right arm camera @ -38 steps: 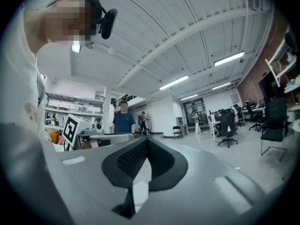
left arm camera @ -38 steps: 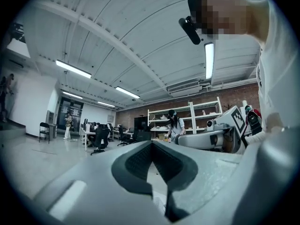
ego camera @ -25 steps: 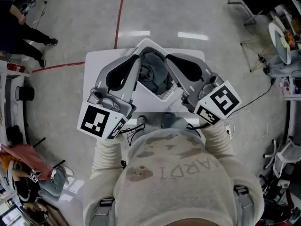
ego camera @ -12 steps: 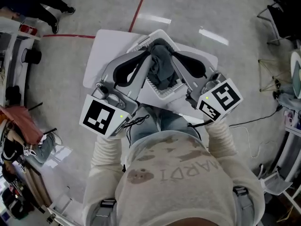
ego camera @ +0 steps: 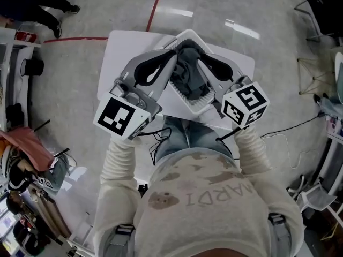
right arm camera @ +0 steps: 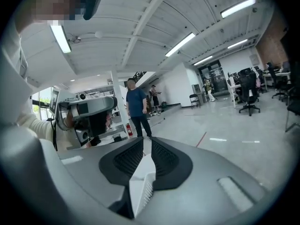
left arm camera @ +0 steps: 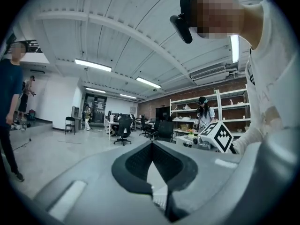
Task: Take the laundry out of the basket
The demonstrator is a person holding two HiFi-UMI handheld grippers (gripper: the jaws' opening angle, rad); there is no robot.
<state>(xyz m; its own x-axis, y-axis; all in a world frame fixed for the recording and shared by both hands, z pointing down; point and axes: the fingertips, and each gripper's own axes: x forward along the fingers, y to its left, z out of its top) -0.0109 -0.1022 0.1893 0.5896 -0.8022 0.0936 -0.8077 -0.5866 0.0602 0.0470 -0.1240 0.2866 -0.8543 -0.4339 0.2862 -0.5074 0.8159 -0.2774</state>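
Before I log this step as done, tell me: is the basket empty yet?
No: in the head view a heap of dark grey laundry lies inside the white basket.

Open-plan lab workspace: polished floor (ego camera: 214, 15) with red tape line (ego camera: 155, 7), office chairs (left arm camera: 123, 128) far left, shelves (left arm camera: 225, 109) on brick wall (left arm camera: 154, 108), ceiling strip lights (left arm camera: 93, 64).
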